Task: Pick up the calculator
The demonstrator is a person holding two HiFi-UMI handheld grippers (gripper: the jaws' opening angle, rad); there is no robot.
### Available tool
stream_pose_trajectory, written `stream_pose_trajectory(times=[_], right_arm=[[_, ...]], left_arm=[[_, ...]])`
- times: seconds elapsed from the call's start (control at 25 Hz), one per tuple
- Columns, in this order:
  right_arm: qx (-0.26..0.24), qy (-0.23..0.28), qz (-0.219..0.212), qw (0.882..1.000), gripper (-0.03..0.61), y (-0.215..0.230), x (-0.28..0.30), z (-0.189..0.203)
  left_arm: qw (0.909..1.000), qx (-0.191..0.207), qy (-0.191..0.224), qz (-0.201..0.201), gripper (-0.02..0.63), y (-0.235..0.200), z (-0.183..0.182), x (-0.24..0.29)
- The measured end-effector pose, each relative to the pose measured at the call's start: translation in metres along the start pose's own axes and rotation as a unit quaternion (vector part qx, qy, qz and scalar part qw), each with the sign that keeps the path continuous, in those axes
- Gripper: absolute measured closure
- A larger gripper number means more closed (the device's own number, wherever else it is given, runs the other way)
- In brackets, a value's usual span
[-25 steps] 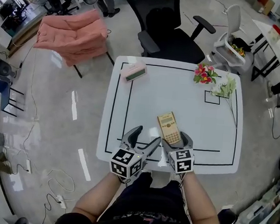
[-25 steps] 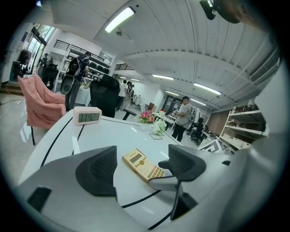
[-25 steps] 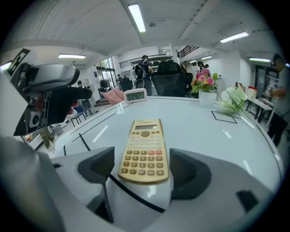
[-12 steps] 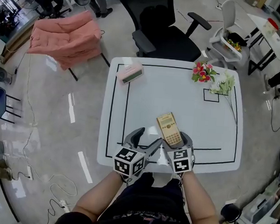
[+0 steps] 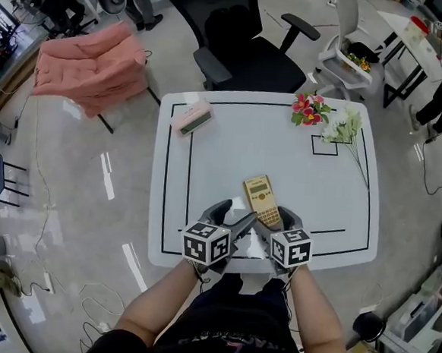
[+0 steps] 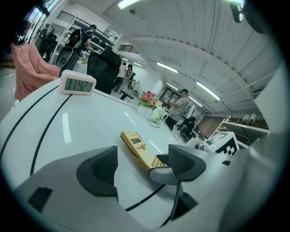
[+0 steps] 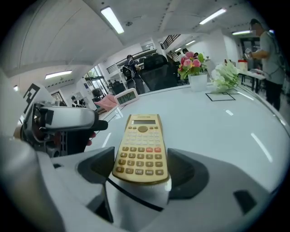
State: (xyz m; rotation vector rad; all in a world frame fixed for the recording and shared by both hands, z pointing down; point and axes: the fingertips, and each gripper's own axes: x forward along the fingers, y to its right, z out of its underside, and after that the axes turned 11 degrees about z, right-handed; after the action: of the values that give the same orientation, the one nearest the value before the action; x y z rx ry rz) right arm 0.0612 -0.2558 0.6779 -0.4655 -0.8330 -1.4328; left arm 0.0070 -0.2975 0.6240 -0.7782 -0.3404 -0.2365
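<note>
A yellow calculator [image 5: 262, 200] lies flat on the white table [image 5: 284, 154], near the front edge. My right gripper [image 5: 275, 219] is open, and its jaws stand on either side of the calculator's near end with a small gap on each side. The right gripper view shows the calculator [image 7: 141, 147] keys-up between the right gripper's [image 7: 142, 174] dark pads. My left gripper [image 5: 233, 215] is open and holds nothing; it rests just left of the calculator. From the left gripper [image 6: 140, 170] view the calculator [image 6: 141, 150] lies ahead, behind the right-hand jaw.
A pink digital clock [image 5: 191, 118] stands at the table's back left. Red flowers [image 5: 306, 108] and white flowers [image 5: 345, 128] lie at the back right beside a small taped square. A black office chair [image 5: 232, 36] stands behind the table. Black tape lines mark the tabletop.
The head view has shifted a little. Both grippers stay at the calculator's near end, and the calculator has not moved on the table.
</note>
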Motion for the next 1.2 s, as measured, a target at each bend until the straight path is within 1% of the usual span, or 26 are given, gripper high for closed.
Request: stream_pose_trajectory(times=[0.12,0.24,0.44,0.56,0.76,0.92,1.04,1.2], right_arm=[[0.022,-0.002,-0.014,1.0,0.215,0.001,-0.002,-0.002],[0.045,-0.005,-0.032,0.998,0.215,0.003,-0.003,-0.003],[0.057,-0.005,-0.048,0.997,0.215,0.004,-0.004,-0.005],[0.061,-0.007,-0.053,0.997,0.215,0.003,-0.003,-0.006],[0.061,-0.009,-0.059,0.996,0.215,0.003,-0.004,-0.006],[0.064,-0.01,-0.065,0.996,0.215,0.004,-0.005,-0.006],[0.062,-0.009,-0.066,0.996,0.215,0.004,-0.005,-0.007],[0.051,0.0,-0.077,0.996,0.215,0.004,-0.006,-0.006]], left_arm=[[0.9996,-0.021,-0.017,0.005,0.268,-0.004,0.005,0.015],[0.9979,-0.057,-0.028,0.011,0.27,-0.008,0.012,0.029],[0.9931,-0.108,-0.039,0.023,0.284,-0.011,0.019,0.048],[0.9921,-0.115,-0.046,0.024,0.306,-0.011,0.017,0.058],[0.9908,-0.119,-0.062,0.017,0.385,-0.009,0.019,0.072],[0.9888,-0.137,-0.059,0.004,0.454,-0.01,0.019,0.077],[0.9871,-0.152,-0.051,0.002,0.467,-0.01,0.019,0.078],[0.9824,-0.185,-0.025,0.009,0.489,-0.009,0.018,0.077]])
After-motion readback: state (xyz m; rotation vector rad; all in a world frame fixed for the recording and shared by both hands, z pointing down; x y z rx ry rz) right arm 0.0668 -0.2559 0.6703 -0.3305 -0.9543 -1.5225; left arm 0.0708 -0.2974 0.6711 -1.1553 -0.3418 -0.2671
